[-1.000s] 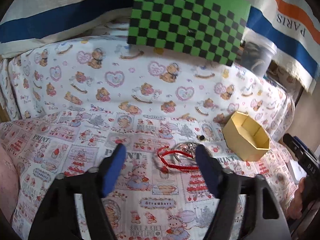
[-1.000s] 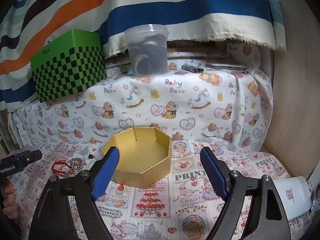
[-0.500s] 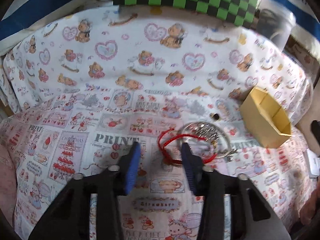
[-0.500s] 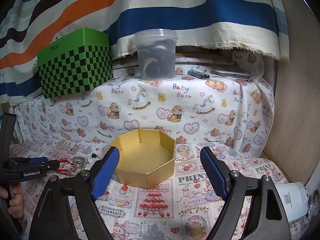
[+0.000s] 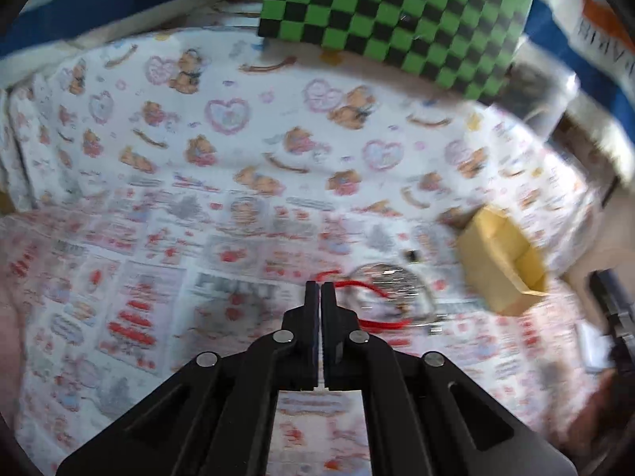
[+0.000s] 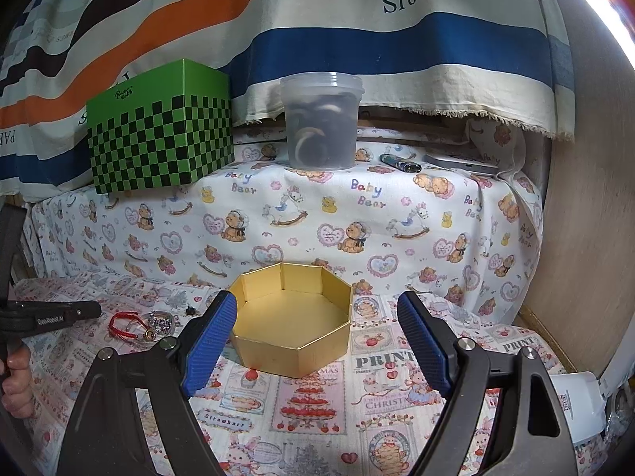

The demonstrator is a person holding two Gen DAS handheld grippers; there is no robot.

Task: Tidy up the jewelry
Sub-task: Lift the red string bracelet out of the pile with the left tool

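We are holding the left gripper (image 5: 320, 286) low over the printed cloth (image 5: 166, 285), and its jaws are pressed together with barely a sliver of gap between them. The red cord bracelet (image 5: 359, 286) is running out to the right from just beside the fingertips; the left wrist view is blurred, so we cannot tell whether the cord is actually pinched between the pads or merely lying next to them. The rest of the jewelry, a silvery ring-shaped piece (image 5: 397, 283) tangled with the red cord, is lying on the cloth just right of the tips, and a small dark bead (image 5: 410, 255) is sitting a little beyond it.

In the right wrist view we are seeing the same little heap (image 6: 152, 323) on the cloth, with the left gripper's black tip (image 6: 85, 311) reaching it from the left edge and fingers (image 6: 16, 377) wrapped around its handle.

We are keeping the right gripper (image 6: 317, 337) spread wide with nothing between its blue pads (image 6: 212, 341), framing the gold hexagonal box (image 6: 291, 325), which is standing open and empty on the cloth, to the right of the jewelry.

Behind, on the raised shelf draped in bear-print fabric (image 6: 317, 214), a green checkered box (image 6: 158, 131) and a translucent lidded tub (image 6: 321, 121) are standing under the striped curtain (image 6: 357, 31)
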